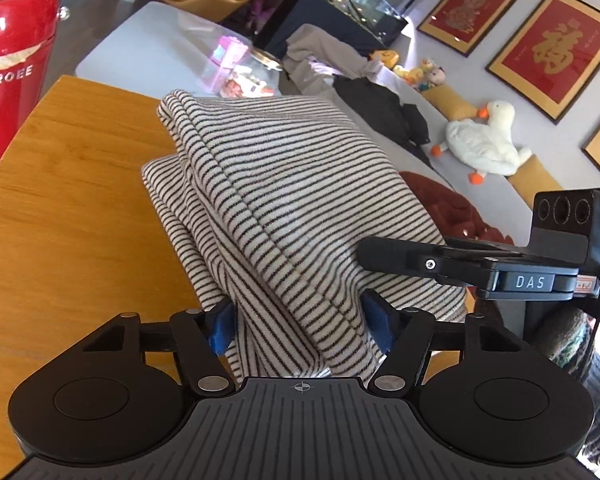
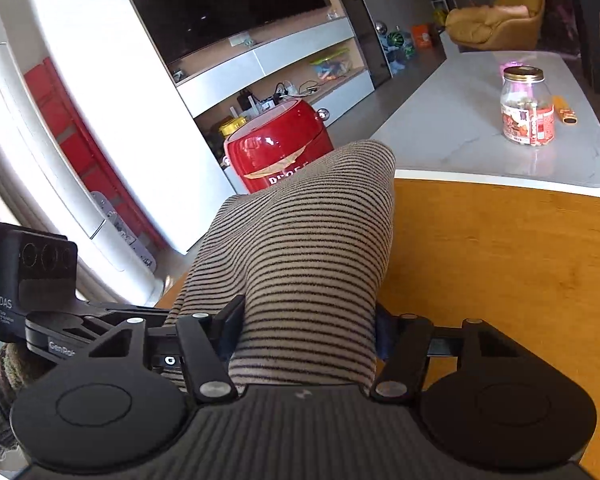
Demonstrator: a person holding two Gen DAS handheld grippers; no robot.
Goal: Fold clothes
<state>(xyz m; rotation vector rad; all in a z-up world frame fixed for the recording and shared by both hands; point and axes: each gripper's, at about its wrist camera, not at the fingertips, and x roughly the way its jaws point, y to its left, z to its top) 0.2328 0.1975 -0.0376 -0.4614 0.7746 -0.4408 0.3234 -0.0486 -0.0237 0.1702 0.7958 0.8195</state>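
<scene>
A cream garment with thin black stripes [image 1: 284,200] is folded into a thick bundle over the wooden table [image 1: 68,216]. My left gripper [image 1: 300,320] is shut on its near end, blue pads on both sides of the cloth. The right gripper's body [image 1: 500,272] shows in the left wrist view, reaching in from the right against the bundle. In the right wrist view my right gripper [image 2: 306,328] is shut on the same striped garment [image 2: 308,248], which rises ahead of the fingers above the wooden table [image 2: 500,272].
A red DROEE mini fridge [image 1: 12,68] stands left of the table and also shows in the right wrist view [image 2: 280,152]. A white marble table [image 2: 480,128] holds a glass jar [image 2: 526,106]. A sofa with clothes and a plush goose [image 1: 488,140] lies to the right.
</scene>
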